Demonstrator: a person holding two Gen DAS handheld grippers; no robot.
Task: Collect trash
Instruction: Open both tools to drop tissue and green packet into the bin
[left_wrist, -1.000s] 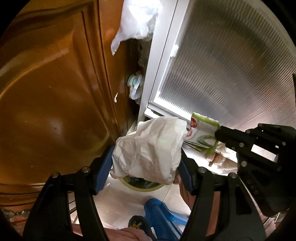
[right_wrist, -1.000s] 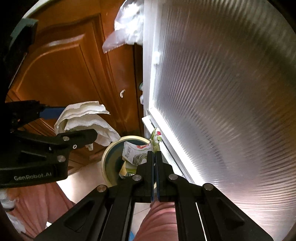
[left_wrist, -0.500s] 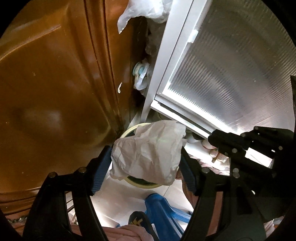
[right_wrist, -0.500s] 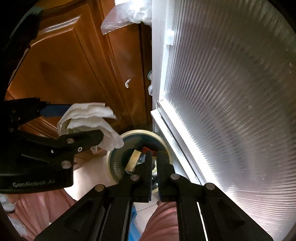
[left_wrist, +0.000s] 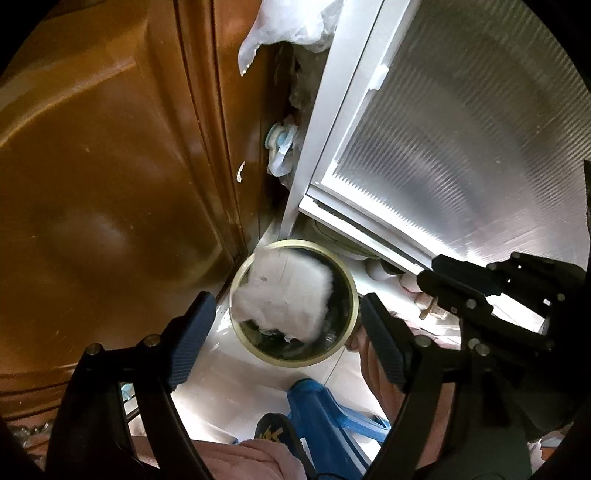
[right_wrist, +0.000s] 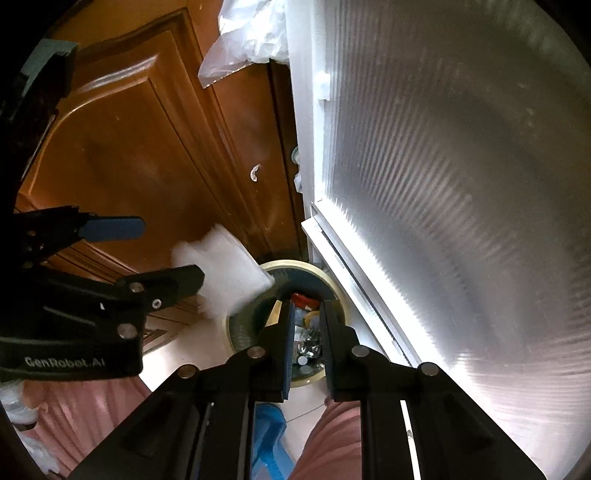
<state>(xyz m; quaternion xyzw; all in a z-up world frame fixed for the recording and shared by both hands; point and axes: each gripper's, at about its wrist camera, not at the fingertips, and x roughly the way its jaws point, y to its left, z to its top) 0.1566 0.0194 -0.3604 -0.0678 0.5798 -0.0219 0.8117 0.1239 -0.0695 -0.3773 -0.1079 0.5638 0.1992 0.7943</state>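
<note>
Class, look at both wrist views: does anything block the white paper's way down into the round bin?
Nothing visible does. The white paper, blurred and clear of the opening left tongs, hangs right over the bin, whose mouth is uncovered. The opening right tongs, with nothing between them, stand beside the paper, not under it.

Both views are lit from the ribbed, frosted white-framed door panel — a blown-out white strip is seen along its lower edge, right of the claws. The glossy brown wooden cabinet door carries soft glare patches. The crumpled white paper wad, ahead of the left claw's fingers, is smeared by motion blur. Straight lines are bowed by fisheye distortion, and black vignetting fills the corners. The claw bodies are left in silhouette.
</note>
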